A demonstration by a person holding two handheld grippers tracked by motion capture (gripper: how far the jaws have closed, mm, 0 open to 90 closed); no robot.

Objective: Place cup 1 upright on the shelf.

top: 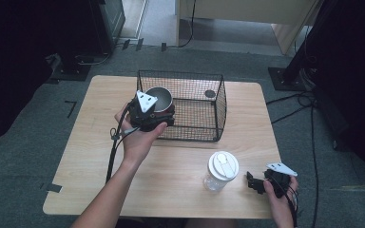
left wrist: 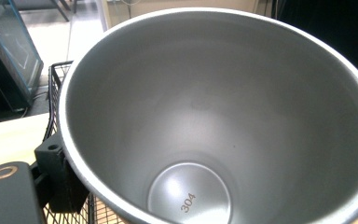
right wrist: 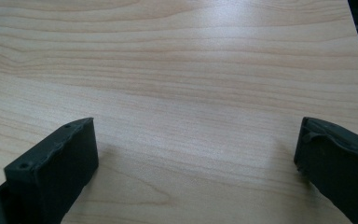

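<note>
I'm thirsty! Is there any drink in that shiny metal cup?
Empty. The left gripper view looks straight into the cup, and its bare bottom shows "304" stamped there.

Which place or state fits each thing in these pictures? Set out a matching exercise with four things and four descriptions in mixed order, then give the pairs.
Things:
1. steel cup
2. wire basket
3. clear bottle with white lid
4. right gripper

Descriptions:
A. black mesh, standing at the far middle of the table
B. open, its fingers wide apart over bare wood
C. upright on the table, between the two hands
D. held by the left gripper at the basket's near left corner, empty inside

Pairs: 1-D, 2-A, 3-C, 4-B
</note>
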